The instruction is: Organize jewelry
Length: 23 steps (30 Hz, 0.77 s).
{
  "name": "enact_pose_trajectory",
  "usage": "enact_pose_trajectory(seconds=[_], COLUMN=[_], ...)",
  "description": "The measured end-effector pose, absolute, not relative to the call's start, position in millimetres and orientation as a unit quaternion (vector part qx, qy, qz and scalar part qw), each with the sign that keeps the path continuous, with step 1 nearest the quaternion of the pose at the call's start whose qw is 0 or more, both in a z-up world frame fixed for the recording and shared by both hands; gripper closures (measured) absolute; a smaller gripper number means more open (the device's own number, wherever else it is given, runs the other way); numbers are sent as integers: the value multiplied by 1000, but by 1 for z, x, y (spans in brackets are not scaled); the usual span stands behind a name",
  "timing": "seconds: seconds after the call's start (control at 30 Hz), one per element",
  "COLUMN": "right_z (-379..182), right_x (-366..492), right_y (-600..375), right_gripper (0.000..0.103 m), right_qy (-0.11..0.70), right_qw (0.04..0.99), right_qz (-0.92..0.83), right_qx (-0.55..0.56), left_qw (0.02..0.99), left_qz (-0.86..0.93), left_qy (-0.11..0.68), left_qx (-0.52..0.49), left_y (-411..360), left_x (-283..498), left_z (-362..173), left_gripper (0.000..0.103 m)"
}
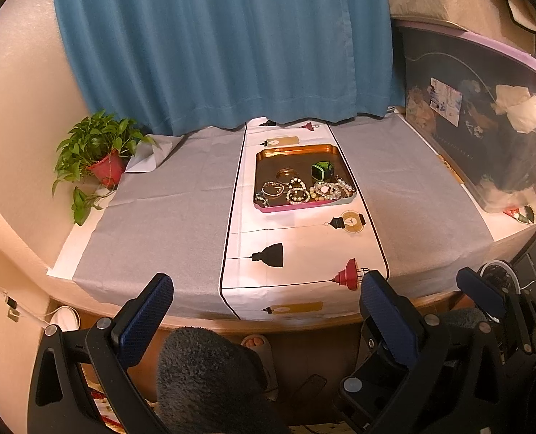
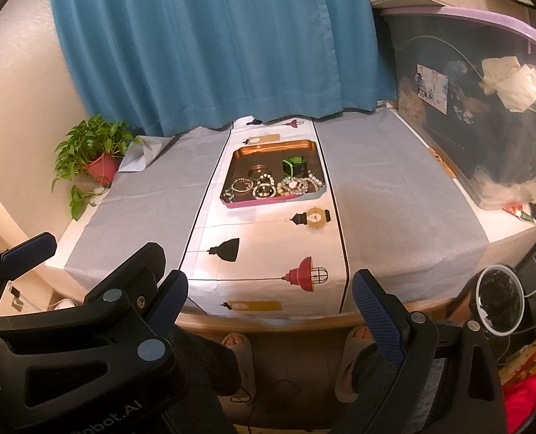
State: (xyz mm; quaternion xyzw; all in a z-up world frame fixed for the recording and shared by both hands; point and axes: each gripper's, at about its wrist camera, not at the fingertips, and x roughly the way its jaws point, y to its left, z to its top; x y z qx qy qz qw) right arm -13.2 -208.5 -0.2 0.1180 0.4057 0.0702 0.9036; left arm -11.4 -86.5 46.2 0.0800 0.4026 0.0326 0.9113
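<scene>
Nearest the lens, bottom of each frame: left claw (image 1: 264, 300) and right claw (image 2: 269, 294) both stand spread wide, holding nothing, short of the table (image 1: 152, 224) edge.

Mid-frame, on the lamp-print runner (image 1: 304, 253), sits the copper tray (image 1: 296, 150) with a pink front rim. Its contents crowd the near half: beaded bracelets (image 1: 298, 193), a metal bangle (image 1: 287, 173), a green-and-black watch (image 1: 322, 170).

Judged handling: beads light, limp, likely tangled; take one loop at its free outer arc. Bangle rigid and slick; pinch across the band. Watch bulkier; grip the case.

Indistinct: bead strands overlap, count uncertain. The small item at the tray's lower left corner is unidentifiable. No destination organizer is visible.
</scene>
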Motion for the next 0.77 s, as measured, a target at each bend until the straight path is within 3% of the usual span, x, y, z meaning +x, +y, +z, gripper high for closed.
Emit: enact_pose_trajectory(seconds=[0.77], right_z=[-5], right_x=[-7], right_y=[-205], right_gripper=[11], right_qy=[405], right_qw=[904], right_qz=[72], right_qx=[116], left_qw=[911], left_qz=[34], left_qy=[404], left_qx=[79], left_y=[-82], left_x=[-5], left_z=[42], left_gripper=[0])
